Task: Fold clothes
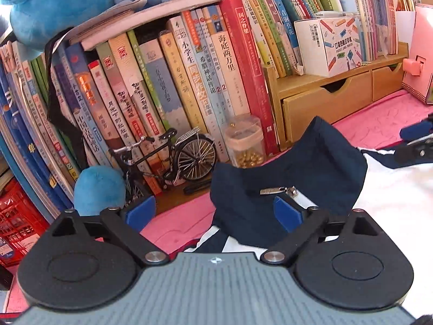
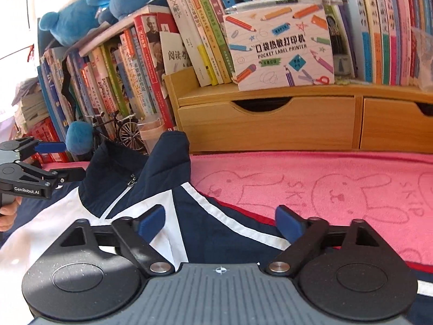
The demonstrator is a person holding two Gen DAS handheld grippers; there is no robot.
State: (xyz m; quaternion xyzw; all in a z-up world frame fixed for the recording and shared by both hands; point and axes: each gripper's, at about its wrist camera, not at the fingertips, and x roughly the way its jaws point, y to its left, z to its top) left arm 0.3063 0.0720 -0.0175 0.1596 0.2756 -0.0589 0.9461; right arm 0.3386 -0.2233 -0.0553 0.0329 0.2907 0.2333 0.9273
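Right wrist view: one navy-and-white jacket (image 2: 151,205) on the pink towel (image 2: 324,189).
Right gripper (image 2: 219,220) and left gripper (image 1: 215,212) both hover over it, fingers wide, holding nothing.

Right of the jacket (image 2: 151,203), the pink towel (image 2: 338,187) lies bare up to the wooden drawer unit (image 2: 270,124), leaving open room there. Left of the jacket's raised collar (image 1: 292,162) the way is crowded: a model bicycle (image 1: 173,159), a jar of gold beads (image 1: 245,146) and a blue plush (image 1: 98,189) stand against the row of books (image 1: 162,86). A printer box (image 2: 281,48) sits atop the drawer unit.
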